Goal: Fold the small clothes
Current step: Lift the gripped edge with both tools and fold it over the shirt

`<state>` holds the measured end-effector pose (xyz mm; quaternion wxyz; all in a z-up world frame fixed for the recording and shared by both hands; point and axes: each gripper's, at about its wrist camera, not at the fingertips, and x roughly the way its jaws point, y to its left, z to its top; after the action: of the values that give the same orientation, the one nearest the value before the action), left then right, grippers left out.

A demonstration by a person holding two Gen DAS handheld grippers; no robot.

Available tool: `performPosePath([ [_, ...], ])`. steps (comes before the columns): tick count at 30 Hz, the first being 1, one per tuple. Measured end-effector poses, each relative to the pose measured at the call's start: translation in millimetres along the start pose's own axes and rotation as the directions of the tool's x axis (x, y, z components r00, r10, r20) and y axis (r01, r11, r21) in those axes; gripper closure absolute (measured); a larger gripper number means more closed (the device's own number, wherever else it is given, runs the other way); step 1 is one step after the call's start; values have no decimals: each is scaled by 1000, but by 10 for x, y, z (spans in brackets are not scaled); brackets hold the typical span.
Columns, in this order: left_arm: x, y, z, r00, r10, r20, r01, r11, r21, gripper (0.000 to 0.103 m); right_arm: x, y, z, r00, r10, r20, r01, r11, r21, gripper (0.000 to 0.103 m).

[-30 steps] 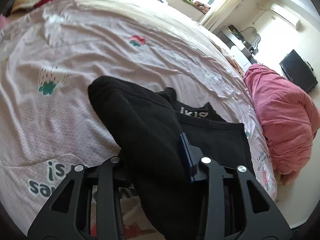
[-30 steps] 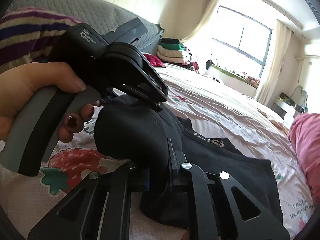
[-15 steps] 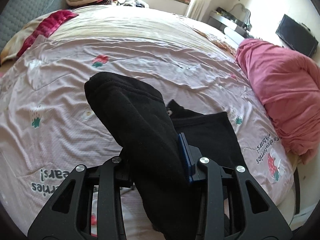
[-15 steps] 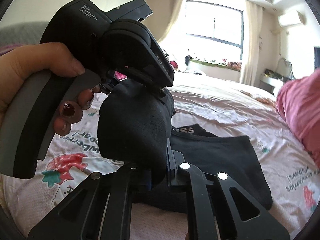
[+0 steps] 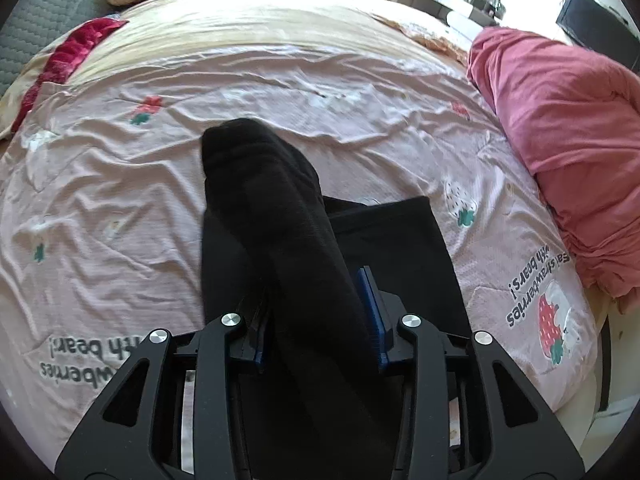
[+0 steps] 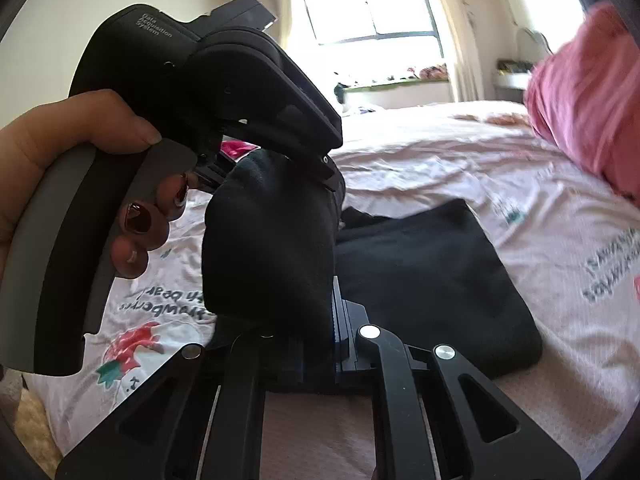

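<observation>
Garment point(image 5: 280, 220) is black, bunched and lifted off my pink bedsheet point(image 5: 120, 168); left gripper point(image 5: 318, 320) clamps one fold, right gripper point(image 6: 316, 344) pinches another. Rest of it lies flat on the sheet.

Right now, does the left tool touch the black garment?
Touching. In the left wrist view the left tool is shut on the black garment, cloth pinched between blue pads.

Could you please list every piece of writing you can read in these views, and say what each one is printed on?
"Data Acquisition System": on the black housing of the left tongs.
"Sai strawberries with bears!": upside down on the pink bedsheet, near the pink quilt.
"...berries ...th bears!": the same print near the left tongs, part hidden.
Print in the right wrist view: blurred.
</observation>
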<state>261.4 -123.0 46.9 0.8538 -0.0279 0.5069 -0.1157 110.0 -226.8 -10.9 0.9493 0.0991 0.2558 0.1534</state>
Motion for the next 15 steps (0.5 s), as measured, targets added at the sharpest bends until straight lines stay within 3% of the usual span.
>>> performPosePath([
  [6, 229, -338, 40, 999, 19, -42, -17, 999, 41, 70, 14, -360, -42, 999, 10, -37, -5, 989, 146, 95],
  [11, 441, -485, 58, 996, 16, -93, -13, 999, 36, 64, 53, -651, -122, 994, 70, -79, -44, 955, 294, 95],
  [15, 513, -571, 55, 994, 3, -105, 1, 999, 43, 61, 38, -681, -150, 993, 77, -88, -46, 949, 312, 94],
])
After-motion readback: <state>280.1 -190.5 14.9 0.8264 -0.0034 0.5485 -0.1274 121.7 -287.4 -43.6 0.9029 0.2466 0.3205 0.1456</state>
